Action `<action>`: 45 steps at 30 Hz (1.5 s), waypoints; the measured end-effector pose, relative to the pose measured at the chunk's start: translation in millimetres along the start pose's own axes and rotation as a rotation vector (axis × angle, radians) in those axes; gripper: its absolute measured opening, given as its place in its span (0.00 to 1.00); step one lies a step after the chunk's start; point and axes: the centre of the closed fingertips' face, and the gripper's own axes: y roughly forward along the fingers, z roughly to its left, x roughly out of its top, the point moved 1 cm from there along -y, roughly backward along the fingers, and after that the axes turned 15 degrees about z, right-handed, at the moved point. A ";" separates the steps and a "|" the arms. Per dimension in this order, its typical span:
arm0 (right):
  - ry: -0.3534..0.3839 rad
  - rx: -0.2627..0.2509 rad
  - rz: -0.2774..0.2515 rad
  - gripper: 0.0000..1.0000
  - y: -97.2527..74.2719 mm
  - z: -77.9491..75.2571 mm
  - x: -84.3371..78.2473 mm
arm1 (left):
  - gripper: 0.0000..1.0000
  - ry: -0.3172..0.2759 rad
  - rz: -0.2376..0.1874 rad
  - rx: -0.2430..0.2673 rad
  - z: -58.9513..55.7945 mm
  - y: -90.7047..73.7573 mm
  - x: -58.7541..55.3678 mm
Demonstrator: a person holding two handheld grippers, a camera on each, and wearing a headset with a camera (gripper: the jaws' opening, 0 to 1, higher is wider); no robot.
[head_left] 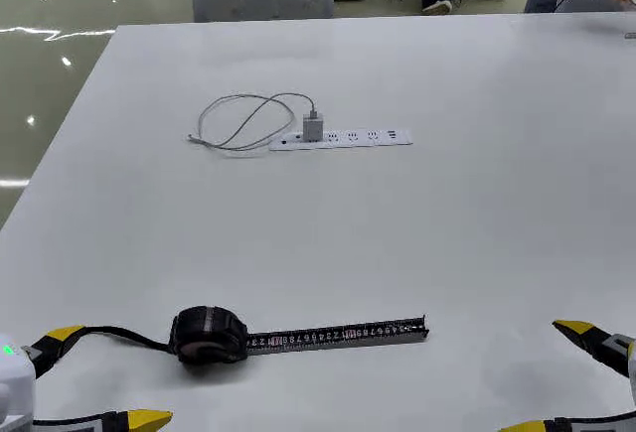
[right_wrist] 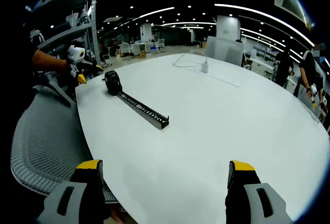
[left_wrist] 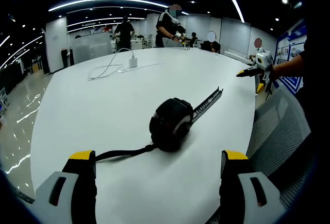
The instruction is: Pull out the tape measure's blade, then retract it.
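Note:
A black tape measure (head_left: 209, 335) lies on the white table (head_left: 397, 214) near the front edge, its blade (head_left: 338, 334) pulled out to the right and lying flat. A black strap runs left from its case. My left gripper (head_left: 94, 377) stands open just left of the case, nothing between its yellow-tipped fingers. In the left gripper view the case (left_wrist: 171, 123) sits ahead of the open gripper (left_wrist: 159, 163). My right gripper (head_left: 561, 377) is open at the front right, apart from the blade's hooked end (right_wrist: 164, 122). The right gripper view has the tape measure (right_wrist: 112, 81) far left, beyond the open gripper (right_wrist: 165, 170).
A white power strip (head_left: 343, 138) with a plugged charger and looped grey cable (head_left: 248, 119) lies mid-table. Several people stand at the table's far side. A mesh chair (right_wrist: 41, 147) sits by the table's near edge.

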 end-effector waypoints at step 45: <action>-0.166 0.007 0.096 0.99 -13.1 -15.5 32.7 | 0.99 -0.193 -0.015 0.102 -18.8 18.1 30.5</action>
